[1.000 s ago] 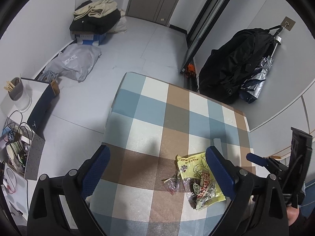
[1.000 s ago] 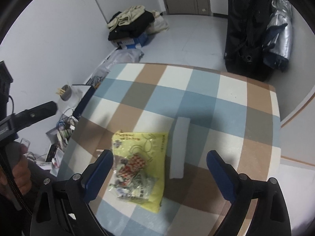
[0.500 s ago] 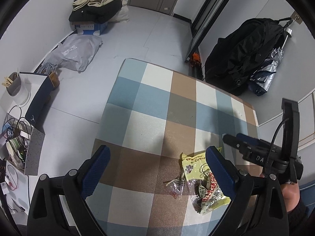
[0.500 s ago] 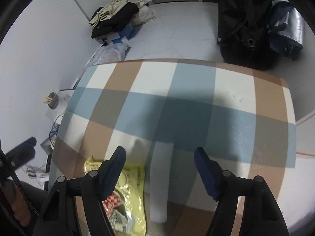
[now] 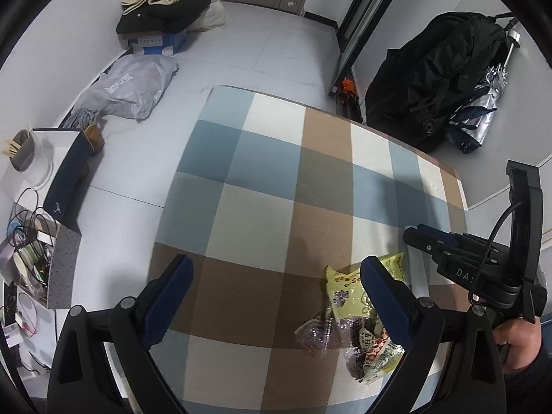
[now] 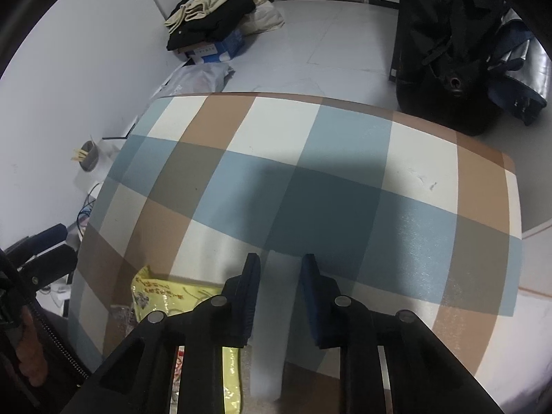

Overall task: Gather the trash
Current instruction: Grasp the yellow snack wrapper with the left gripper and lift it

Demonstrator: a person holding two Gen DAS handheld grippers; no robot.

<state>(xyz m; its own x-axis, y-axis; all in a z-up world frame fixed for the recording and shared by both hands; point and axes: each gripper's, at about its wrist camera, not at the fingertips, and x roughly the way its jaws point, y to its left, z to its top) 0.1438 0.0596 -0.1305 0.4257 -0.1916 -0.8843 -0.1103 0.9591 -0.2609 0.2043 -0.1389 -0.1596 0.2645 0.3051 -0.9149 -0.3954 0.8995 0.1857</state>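
A yellow snack bag (image 5: 348,284) lies on the checked table (image 5: 262,179) with clear crumpled wrappers (image 5: 319,333) beside it. A long white strip of foam (image 6: 276,310) lies right of the bag (image 6: 165,291). My right gripper (image 6: 280,267) has its jaws closed in around the strip's far end, touching or nearly touching its sides. It also shows in the left wrist view (image 5: 424,238), low over the table. My left gripper (image 5: 276,272) is open and empty above the table's near part, its right finger over the bag.
A black bag and a folded silver umbrella (image 5: 445,79) hang at the wall beyond the table. Clothes on a blue box (image 5: 162,17) and a grey plastic sack (image 5: 127,86) lie on the floor. A cluttered side shelf (image 5: 38,224) stands left.
My right gripper has come down over the white strip and its jaws have closed in from wide open to a narrow gap around it. My left gripper has stayed open.
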